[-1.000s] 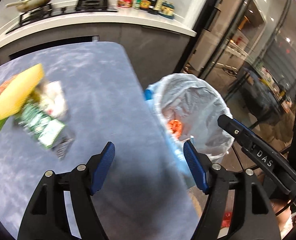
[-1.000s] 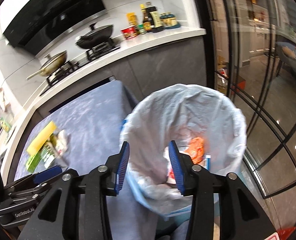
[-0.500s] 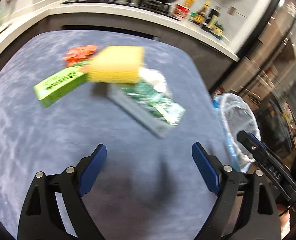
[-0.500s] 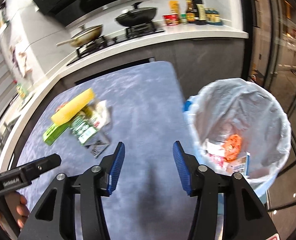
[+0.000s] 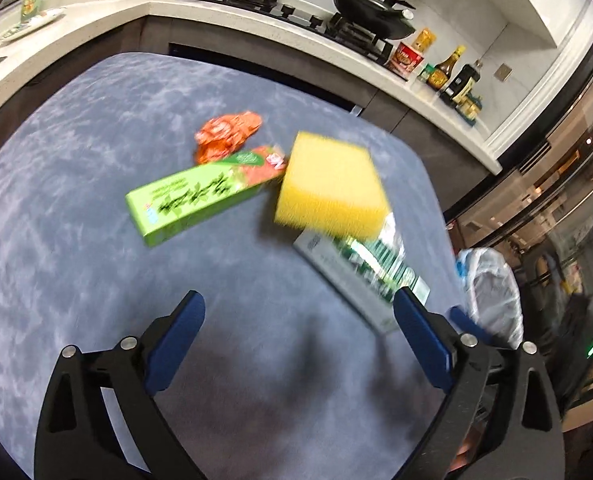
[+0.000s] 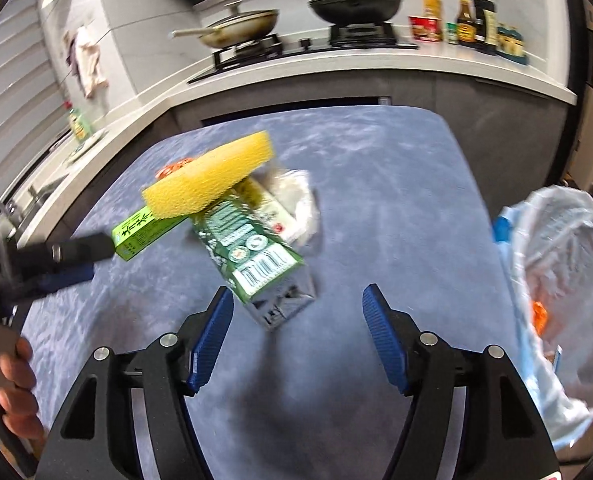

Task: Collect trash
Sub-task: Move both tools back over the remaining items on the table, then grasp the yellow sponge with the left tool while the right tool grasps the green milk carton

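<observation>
Landmark: yellow rectangular foam sponge, lying near the middle of the blue-grey mottled tabletop, propped on top of other trash.

- Under the sponge's near end: flattened green-and-white printed carton, barcode end pointing at the right gripper, silver inner side showing at its edge.
- Touching the sponge's left side: long light-green cardboard box with dark lettering, flat on the table.
- Behind that box, just past the sponge's far-left corner: crumpled orange-red plastic wrapper.
- Right of the sponge, behind the carton: crumpled white plastic wrap.
- Well right of the sponge, off the table edge: bin lined with a translucent white plastic bag, orange scraps visible inside.

Left gripper: blue-padded fingers spread wide, nothing between them, hovering over bare tabletop on the near side of the sponge; right fingertip sits over the carton's corner in the left wrist view.

Right gripper: fingers also spread, empty, aimed at the carton's barcode end, just short of it. Contact not visible.

Both views motion-blurred. Behind the sponge: white kitchen counter with hob, two pans and bottles.
</observation>
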Available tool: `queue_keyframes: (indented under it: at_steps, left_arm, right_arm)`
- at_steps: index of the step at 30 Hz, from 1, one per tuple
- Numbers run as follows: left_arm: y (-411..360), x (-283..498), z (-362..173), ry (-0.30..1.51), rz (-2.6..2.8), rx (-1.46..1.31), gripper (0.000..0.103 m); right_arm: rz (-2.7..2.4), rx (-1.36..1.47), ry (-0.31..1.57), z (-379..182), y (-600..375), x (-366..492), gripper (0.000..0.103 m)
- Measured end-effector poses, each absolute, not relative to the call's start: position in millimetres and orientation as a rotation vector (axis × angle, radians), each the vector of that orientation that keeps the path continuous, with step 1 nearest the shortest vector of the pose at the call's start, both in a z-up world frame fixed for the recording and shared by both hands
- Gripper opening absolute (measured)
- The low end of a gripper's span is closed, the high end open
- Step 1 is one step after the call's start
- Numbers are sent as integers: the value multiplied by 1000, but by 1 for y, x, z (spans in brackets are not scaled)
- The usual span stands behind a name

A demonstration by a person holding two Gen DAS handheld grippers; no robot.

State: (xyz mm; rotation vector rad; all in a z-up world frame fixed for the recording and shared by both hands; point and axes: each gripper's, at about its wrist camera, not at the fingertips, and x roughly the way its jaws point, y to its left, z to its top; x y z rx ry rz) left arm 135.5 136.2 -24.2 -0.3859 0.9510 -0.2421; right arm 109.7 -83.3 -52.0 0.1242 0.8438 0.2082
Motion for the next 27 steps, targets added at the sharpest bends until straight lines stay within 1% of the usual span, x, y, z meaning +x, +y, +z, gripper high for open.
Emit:
queue_keyframes:
  at_steps: [6, 15, 16, 17, 19, 20, 23, 26, 27]
  left_arm:
    - [139, 177, -41, 1019, -284, -558, 92]
    - [147, 214, -59, 1059, -316, -785, 92]
    - [148, 216, -60, 1061, -318, -802, 91]
    - [148, 219, -62, 1063, -323, -826, 89]
    - [148, 223, -65, 1066, -344, -862, 79]
    - [147, 225, -65, 1072, -358, -871, 69]
    - [144, 229, -66, 1086, -374, -858, 53]
    - [144, 227, -61, 1077, -369, -835, 47]
    - [144, 225, -58, 1071, -366, -825, 42]
  right_arm:
    - [250, 102, 849, -62, -67, 125, 66]
    - [282, 86, 853, -70, -59, 139, 66]
    - [287, 87, 855, -71, -58, 140, 63]
    - [291, 88, 856, -71, -57, 140, 63]
    - [292, 89, 850, -72, -57, 139, 62]
    - [294, 91, 851, -72, -57, 139, 62]
    - [305, 109, 848, -71, -58, 137, 60]
    - [315, 116, 844, -68, -59, 133, 58]
    - [319, 115, 840, -67, -58, 131, 57]
